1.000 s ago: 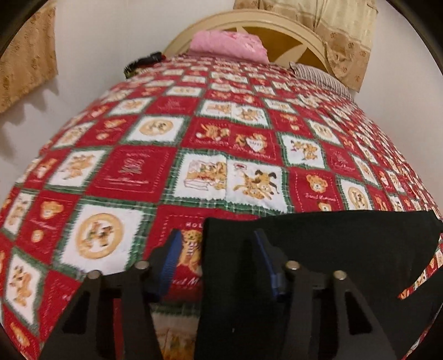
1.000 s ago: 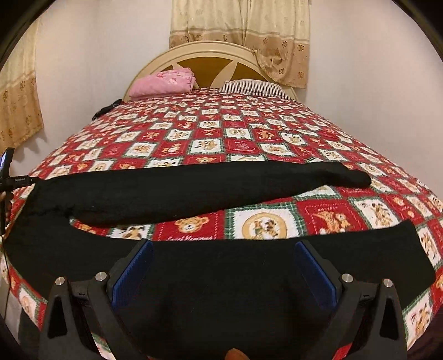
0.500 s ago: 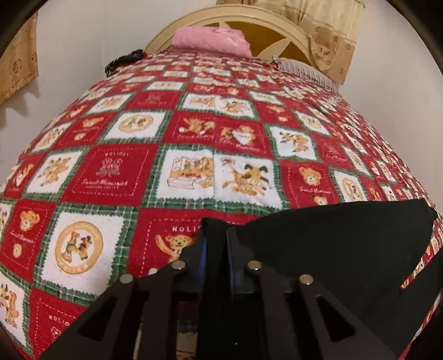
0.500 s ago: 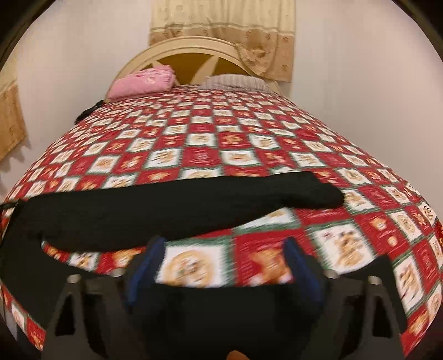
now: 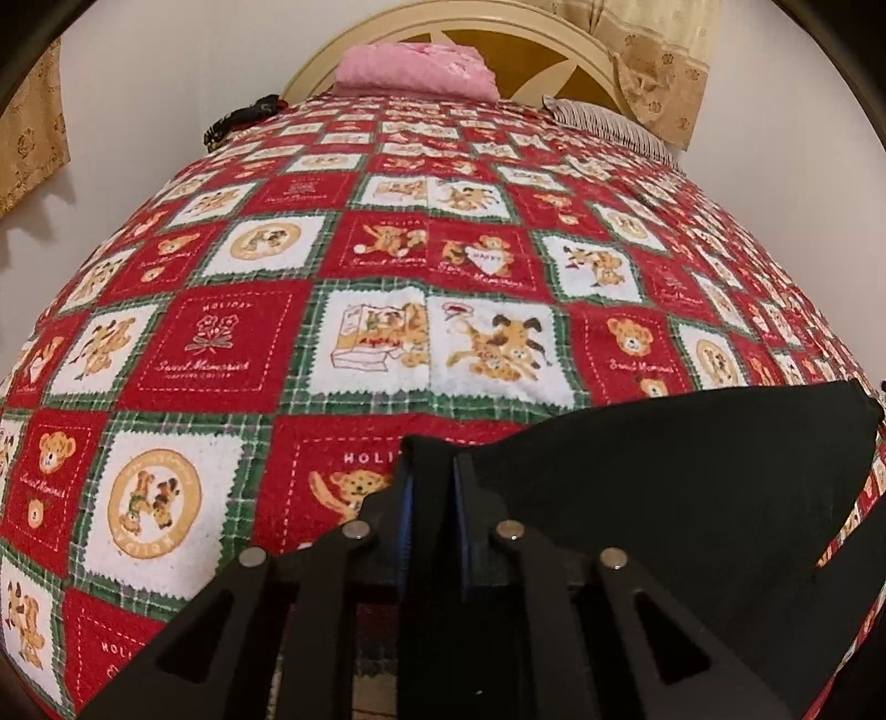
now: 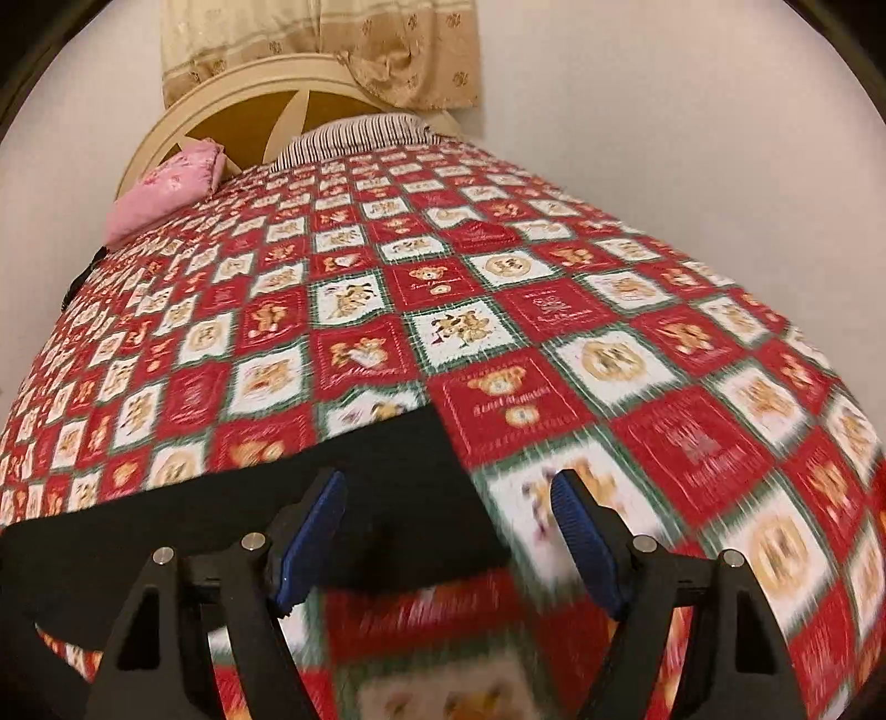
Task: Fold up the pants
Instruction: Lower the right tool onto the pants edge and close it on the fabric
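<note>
A bed fills the room, its quilt (image 5: 343,343) patterned in red, white and green bear squares. At the arched cream headboard (image 6: 260,94) lie a pink pillow (image 5: 415,72) and a striped one (image 6: 354,135). Behind the headboard hang beige curtains (image 6: 387,50) (floral print) against plain white walls (image 6: 692,111).

One pair of black pants (image 5: 692,487) on one quilt (image 5: 232,343). Two grippers: left gripper (image 5: 431,498), right gripper (image 6: 448,531). By one headboard (image 6: 243,94): one pink pillow (image 5: 415,72), one striped pillow (image 6: 354,135). One curtain (image 6: 410,50) above the headboard.
</note>
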`<state>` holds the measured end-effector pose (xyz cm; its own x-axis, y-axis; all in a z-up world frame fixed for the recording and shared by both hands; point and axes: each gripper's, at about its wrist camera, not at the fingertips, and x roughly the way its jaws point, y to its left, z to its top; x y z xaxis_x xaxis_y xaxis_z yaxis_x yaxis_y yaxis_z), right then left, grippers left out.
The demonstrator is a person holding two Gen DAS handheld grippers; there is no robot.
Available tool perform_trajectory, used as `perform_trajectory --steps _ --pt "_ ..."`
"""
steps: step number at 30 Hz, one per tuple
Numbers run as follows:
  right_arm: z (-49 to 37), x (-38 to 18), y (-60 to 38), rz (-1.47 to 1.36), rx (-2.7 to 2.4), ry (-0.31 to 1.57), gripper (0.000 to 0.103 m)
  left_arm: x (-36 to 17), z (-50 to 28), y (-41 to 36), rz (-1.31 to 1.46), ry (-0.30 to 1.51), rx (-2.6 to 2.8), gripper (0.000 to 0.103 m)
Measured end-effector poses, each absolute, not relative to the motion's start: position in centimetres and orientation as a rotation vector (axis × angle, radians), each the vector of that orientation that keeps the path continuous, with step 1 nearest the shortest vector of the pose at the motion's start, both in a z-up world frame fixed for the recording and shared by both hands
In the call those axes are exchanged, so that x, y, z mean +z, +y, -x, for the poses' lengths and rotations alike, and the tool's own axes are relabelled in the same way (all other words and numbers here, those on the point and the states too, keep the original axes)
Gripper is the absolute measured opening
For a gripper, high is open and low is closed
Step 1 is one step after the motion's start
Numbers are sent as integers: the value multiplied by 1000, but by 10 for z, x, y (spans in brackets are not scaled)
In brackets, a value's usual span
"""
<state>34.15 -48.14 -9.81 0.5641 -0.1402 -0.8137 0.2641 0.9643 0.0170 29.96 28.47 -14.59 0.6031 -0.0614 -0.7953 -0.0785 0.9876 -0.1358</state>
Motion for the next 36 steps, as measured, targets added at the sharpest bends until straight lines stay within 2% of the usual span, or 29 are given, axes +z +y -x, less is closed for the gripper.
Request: perform_trajectory --steps 7,8,10,12,13,14,15,17,23,30,36 --pt "-400 -135 -500 -224 -148 1033 78 -144 -304 278 100 959 16 20" --pt "-405 -139 -497 -235 -113 1058 75 -144 -305 276 88 965 12 20" --pt "-412 -149 -494 -239 -74 1121 50 -145 -306 274 67 969 9 20" --pt "-415 -159 -489 -219 -68 1162 45 -145 -307 273 52 967 -3 18" --pt "-413 -159 -487 -211 -59 1162 31 -144 -307 273 41 962 -17 13" --pt "-412 -159 -487 -207 -55 1154 19 -144 -308 272 33 962 -21 12" --pt "-410 -158 -488 -213 -49 1143 13 -143 -308 271 28 960 -20 12" --pt "-405 -150 -488 -216 -53 1107 7 -137 -306 272 42 942 -24 11" --pt "-382 -93 -464 -141 7 919 6 -107 -277 282 133 806 -51 11" --pt "-309 -31 -457 -85 80 679 6 -87 -234 289 209 685 -123 11" --pt "-231 -18 -456 -76 132 530 5 -85 -195 292 279 600 -182 11"
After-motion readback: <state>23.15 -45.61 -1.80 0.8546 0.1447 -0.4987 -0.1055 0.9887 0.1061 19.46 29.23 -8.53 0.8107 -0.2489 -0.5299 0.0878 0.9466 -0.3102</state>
